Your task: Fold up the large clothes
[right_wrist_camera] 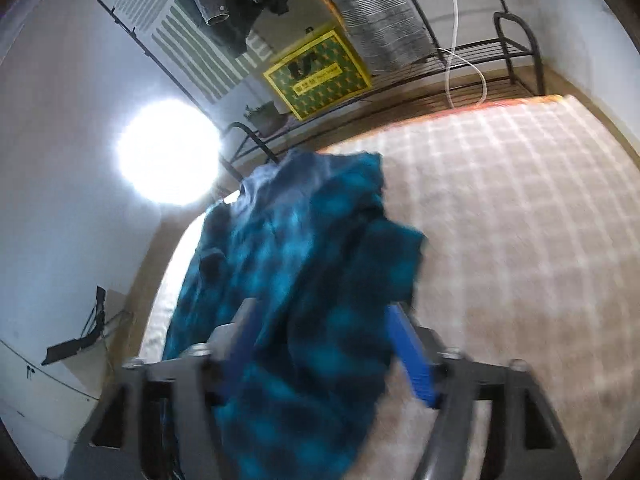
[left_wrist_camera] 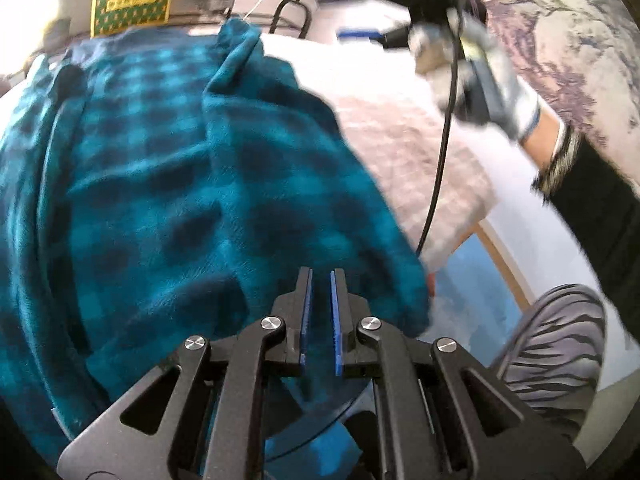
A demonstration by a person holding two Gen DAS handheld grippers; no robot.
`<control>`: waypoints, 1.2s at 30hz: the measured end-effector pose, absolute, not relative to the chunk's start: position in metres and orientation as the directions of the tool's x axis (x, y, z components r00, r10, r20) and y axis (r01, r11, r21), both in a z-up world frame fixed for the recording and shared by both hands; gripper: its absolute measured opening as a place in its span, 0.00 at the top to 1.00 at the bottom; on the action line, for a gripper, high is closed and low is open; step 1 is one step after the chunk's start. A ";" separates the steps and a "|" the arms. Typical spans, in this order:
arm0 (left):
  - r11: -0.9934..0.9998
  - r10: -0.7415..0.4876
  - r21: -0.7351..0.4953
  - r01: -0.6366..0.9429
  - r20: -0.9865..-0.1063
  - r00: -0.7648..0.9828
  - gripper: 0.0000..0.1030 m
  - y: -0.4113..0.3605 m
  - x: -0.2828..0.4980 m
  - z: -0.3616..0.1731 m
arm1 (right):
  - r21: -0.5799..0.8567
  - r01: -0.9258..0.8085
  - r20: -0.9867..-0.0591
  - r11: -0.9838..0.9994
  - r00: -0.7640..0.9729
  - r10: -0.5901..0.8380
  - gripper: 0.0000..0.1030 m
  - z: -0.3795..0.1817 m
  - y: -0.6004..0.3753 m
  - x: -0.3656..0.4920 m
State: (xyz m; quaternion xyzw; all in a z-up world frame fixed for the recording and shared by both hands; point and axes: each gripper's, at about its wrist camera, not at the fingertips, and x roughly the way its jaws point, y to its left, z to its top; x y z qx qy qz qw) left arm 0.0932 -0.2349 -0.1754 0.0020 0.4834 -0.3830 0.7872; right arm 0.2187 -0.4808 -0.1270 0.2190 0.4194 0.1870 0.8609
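Observation:
A large teal and dark blue checked fleece garment lies spread over the bed. My left gripper sits low at its near edge, jaws a narrow gap apart with fabric under and between the blue pads. In the left wrist view the right gripper is held up high at the far right in a gloved hand. In the right wrist view the garment lies below; my right gripper is open wide, and the cloth shows between the fingers but is not pinched.
The bed has a pale checked mattress cover. A black metal rack with a yellow-green box stands behind the bed. Clothes hang above it. A black cable hangs from the right gripper. A bright lamp glares at left.

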 end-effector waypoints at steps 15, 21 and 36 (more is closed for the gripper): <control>0.672 -0.625 -0.416 0.612 -0.762 0.169 0.95 -0.225 0.090 -0.212 | 0.604 0.096 -0.713 0.791 0.509 0.482 0.65 -0.192 -0.454 0.388; 0.652 -0.650 -0.438 0.619 -0.743 0.159 0.95 -0.219 0.098 -0.217 | 0.466 0.050 -0.773 0.883 0.507 0.380 1.00 -0.175 -0.428 0.398; 0.623 -0.687 -0.481 0.616 -0.713 0.139 0.95 -0.203 0.105 -0.223 | 0.458 0.144 -0.811 0.877 0.472 0.346 0.41 -0.196 -0.443 0.400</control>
